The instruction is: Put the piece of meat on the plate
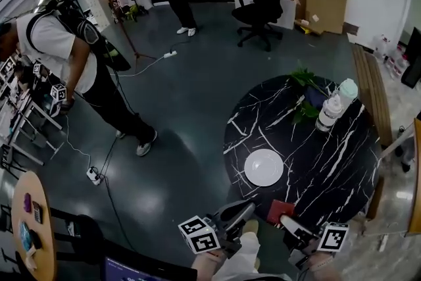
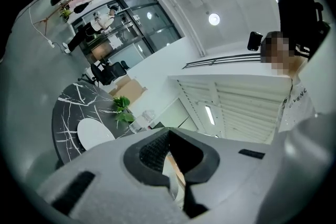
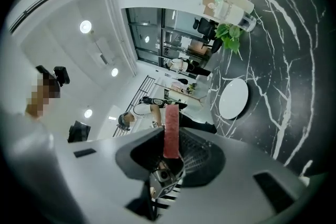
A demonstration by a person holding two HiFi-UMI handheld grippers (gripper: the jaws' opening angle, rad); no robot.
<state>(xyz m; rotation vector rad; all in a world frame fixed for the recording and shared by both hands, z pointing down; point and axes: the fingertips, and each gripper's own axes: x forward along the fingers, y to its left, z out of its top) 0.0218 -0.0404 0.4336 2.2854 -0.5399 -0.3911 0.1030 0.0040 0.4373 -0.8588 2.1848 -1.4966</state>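
Head view: plate sits empty on the dark marble surface. The meat is over the near edge, held in the right tool, not yet delivered. Left gripper view: left tool jaws together, empty. Right gripper view: jaws clamped on the meat, plate bare ahead.

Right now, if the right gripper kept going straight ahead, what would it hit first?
Probably nothing near: the right gripper, clamping the red meat slab, aims over the round black marble table, beside the round white plate. Far ahead a bent-over person in white; depth unclear.
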